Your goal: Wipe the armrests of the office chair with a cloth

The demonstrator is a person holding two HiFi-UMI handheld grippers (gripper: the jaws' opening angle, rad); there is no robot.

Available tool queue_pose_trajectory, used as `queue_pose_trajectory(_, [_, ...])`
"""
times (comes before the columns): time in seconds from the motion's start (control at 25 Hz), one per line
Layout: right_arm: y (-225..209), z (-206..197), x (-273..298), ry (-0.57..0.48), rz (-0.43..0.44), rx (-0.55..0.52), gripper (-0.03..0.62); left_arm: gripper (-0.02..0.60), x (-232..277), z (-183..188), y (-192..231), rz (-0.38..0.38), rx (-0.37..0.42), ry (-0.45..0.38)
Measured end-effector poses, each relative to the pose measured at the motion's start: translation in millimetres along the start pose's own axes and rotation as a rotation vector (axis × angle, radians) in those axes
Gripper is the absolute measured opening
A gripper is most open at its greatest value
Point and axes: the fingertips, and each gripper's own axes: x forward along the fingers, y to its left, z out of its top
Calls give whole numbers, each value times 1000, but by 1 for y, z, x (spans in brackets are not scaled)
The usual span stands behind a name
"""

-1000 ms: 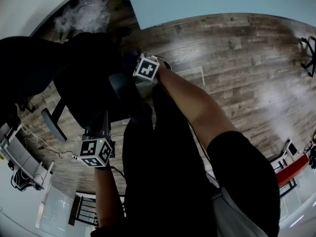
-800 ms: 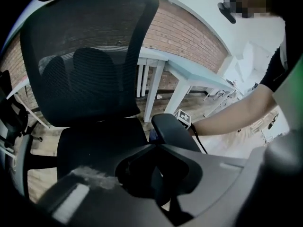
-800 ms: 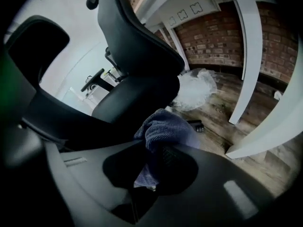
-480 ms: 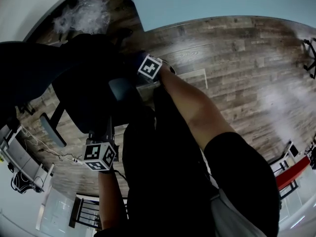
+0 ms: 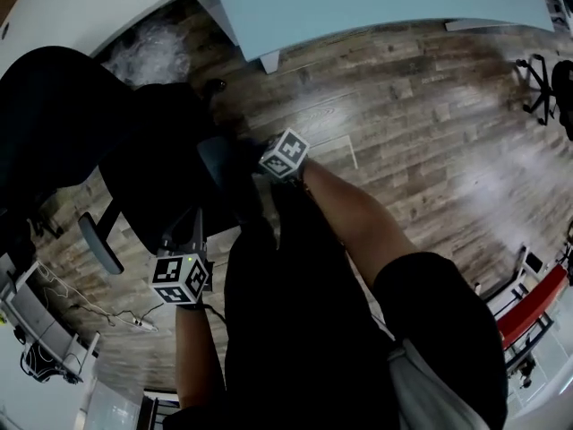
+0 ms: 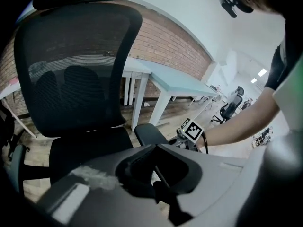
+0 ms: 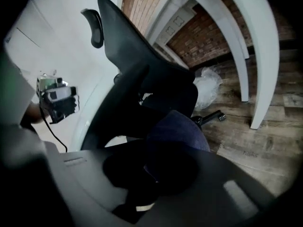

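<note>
Wood flooring (image 5: pixel 430 88) lies under the office chair (image 6: pixel 80 79). The right gripper (image 7: pixel 151 174) pinches a dark blue cloth (image 7: pixel 180 131) at the chair's right armrest (image 5: pixel 215 155), while the left gripper (image 6: pixel 142 176), nearer, looks closed and empty. Pressing hard could roll the chair away, so the cloth slides off.

**Around the work: floor, table and clutter**

A plank wood floor (image 5: pixel 430 106) spread out beyond both sets of jaws. Ahead of the left jaws stood a table (image 6: pixel 177 84) with a pale blue top on white legs, and behind it ran a brick wall (image 6: pixel 161 46). Farther off, ahead and to the right of those jaws, a second black chair (image 6: pixel 232 109) stood. Ahead of the right jaws a heap of crumpled clear plastic (image 7: pixel 208 89) lay on the floor, near a curved white table leg (image 7: pixel 246 46). Behind the left jaws a white power strip (image 5: pixel 134 323) lay among thin cables.
</note>
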Motion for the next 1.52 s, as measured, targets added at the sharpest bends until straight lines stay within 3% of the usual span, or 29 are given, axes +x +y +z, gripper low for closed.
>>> queue_pose_trajectory(0.12, [14,22,-45,-145,-100,-19,62,6,-11,2,-2,-28,27,-41])
queue_pose_trajectory(0.36, [94,41,-121,-278,-291,-189,63,6,-48,6,0,-61,45,-126])
queue_pose_trajectory(0.48, [143,63,-144,-393,-386,-259,63,6,-71,15,15,-74,-7,-187])
queue_pose_trajectory(0.76, [250,110,-171,-614,-555,-402,63,6,-128,32,43,-72,35,-337])
queue_pose_trajectory(0.88, [285,113,-168,-651,-594,-437,63,6,-151,29,49,-88,56,-382])
queue_pose_trajectory(1.04, [322,90,-161,-669,-627,-440,63,6,-167,7,52,-123,68,-381])
queue_pose_trajectory(1.28, [340,46,-162,-676,-650,-405,63,6,-183,-9,48,-135,65,-406])
queue_pose_trajectory(1.52, [387,28,-159,-733,-619,-468,63,6,-207,-17,27,-128,78,-447])
